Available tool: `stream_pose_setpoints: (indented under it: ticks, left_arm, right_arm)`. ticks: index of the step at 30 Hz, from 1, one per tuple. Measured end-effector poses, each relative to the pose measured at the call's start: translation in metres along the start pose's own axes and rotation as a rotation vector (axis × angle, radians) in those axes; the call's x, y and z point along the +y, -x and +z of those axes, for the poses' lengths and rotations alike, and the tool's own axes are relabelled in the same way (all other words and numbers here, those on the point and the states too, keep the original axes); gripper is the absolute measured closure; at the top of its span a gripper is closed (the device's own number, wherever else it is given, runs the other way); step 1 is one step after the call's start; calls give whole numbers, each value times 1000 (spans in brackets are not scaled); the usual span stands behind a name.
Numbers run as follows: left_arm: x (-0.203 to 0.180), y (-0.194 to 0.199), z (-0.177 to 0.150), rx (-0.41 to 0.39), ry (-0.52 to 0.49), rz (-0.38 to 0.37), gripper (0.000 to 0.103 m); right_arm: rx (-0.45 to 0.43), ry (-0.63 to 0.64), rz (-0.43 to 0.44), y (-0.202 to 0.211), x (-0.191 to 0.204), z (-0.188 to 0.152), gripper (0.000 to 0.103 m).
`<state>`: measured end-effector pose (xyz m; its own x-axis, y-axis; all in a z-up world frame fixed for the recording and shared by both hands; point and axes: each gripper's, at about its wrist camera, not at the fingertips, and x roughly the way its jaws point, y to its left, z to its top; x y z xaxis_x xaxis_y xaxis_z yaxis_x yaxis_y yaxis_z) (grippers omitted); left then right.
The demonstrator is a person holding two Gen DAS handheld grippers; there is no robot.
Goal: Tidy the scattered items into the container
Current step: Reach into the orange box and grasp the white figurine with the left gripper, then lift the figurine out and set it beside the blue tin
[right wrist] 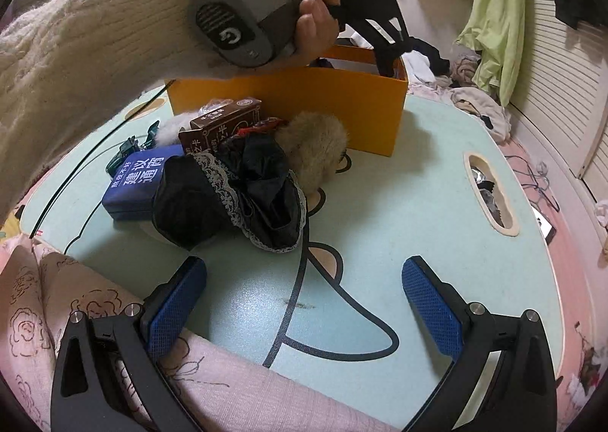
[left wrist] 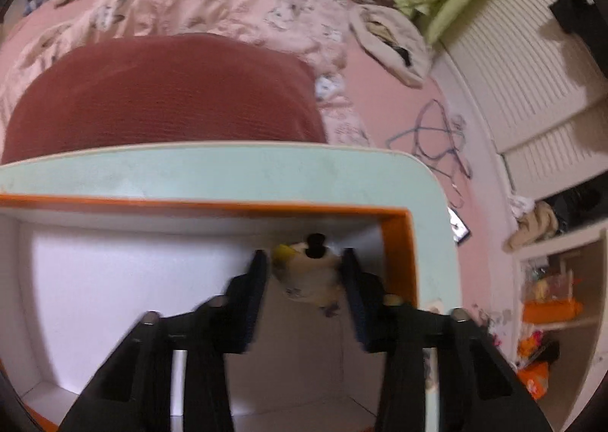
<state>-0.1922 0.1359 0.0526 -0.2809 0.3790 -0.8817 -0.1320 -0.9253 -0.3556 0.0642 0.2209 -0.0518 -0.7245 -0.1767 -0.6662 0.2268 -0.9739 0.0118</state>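
The left gripper (left wrist: 304, 272), jaws narrowed on a small plush toy (left wrist: 306, 274), hangs inside the orange box (left wrist: 402, 238), while the right gripper (right wrist: 304, 299), jaws wide and empty, faces the remaining pile.

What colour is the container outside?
Orange box, white inside; the outside shows best in the right wrist view.

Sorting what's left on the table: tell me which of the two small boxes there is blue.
The blue box is the flat one with white characters, at the pile's left edge. The brown box stands behind it, nearer the orange container.
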Motion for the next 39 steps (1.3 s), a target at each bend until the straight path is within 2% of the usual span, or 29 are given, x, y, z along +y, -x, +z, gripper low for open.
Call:
stream_pose_setpoints:
  ticks: [4, 8, 11, 14, 16, 18, 22, 25, 32, 33, 35, 36, 39]
  left_arm:
    - [11, 12, -8, -23, -46, -16, 75]
    - [29, 41, -21, -82, -16, -158, 75]
    - [36, 93, -53, -193, -67, -228, 75]
    - [57, 134, -90, -261, -80, -281, 75]
    - [76, 154, -115, -294, -79, -285, 75]
    - [101, 168, -144, -323, -70, -257, 75]
    - [134, 160, -176, -320, -32, -161, 75]
    - [150, 142, -181, -301, 11, -165, 75]
    - [116, 123, -187, -279, -71, -198, 74]
    - [111, 120, -188, -288, -85, -176, 73]
    - [109, 118, -191, -299, -89, -143, 55]
    - [110, 120, -194, -312, -88, -150, 48]
    - [118, 137, -208, -380, -88, -197, 33]
  right_arm:
    - [-3, 0, -2, 5, -9, 2, 1]
    - [-4, 0, -2, 9, -19, 12, 1]
    - [-4, 0, -1, 11, -18, 13, 1]
    - [-4, 0, -1, 12, -19, 13, 1]
    - [-4, 0, -1, 11, -20, 13, 1]
    - [-3, 1, -1, 12, -20, 14, 1]
    - [-3, 1, 0, 12, -22, 12, 1]
    - [-3, 3, 0, 14, -25, 16, 1]
    - [-4, 3, 2, 19, -28, 20, 1]
    - [-4, 3, 2, 19, -28, 20, 1]
    - [-3, 4, 3, 19, -29, 19, 1]
    - [-3, 4, 3, 20, -28, 20, 1]
    - [-3, 4, 3, 20, -28, 20, 1]
